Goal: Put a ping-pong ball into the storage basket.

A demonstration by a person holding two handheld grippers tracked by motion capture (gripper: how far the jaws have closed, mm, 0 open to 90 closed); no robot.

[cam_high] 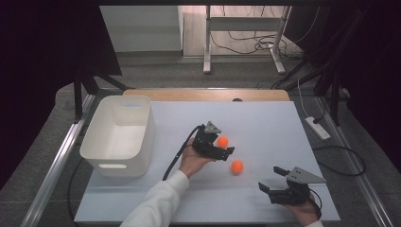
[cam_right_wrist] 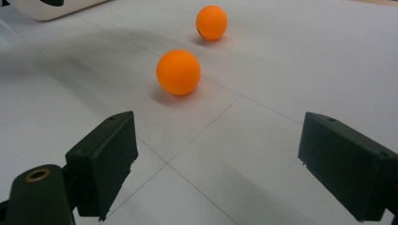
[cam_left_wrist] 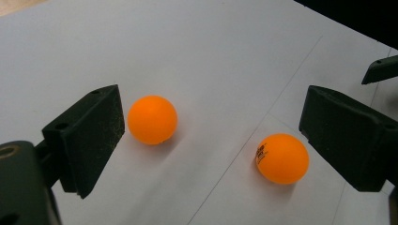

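Jaws gape wide on both grippers, nothing held.
Left gripper point(cam_high: 222, 145) sits by the far orange ball point(cam_high: 222, 141), likely bound for the white bin point(cam_high: 142, 142); right gripper point(cam_high: 272, 179) waits near the second ball point(cam_high: 237, 166).

The two orange balls point(cam_left_wrist: 152, 119) point(cam_left_wrist: 282, 158) look like smooth plastic with a soft sheen. The jaws of the left gripper point(cam_left_wrist: 211, 136) are matt black plastic with rough, grainy pads. The white bin point(cam_high: 118, 137) looks like smooth plastic; the table cover point(cam_high: 265, 123) is matt, like paper.
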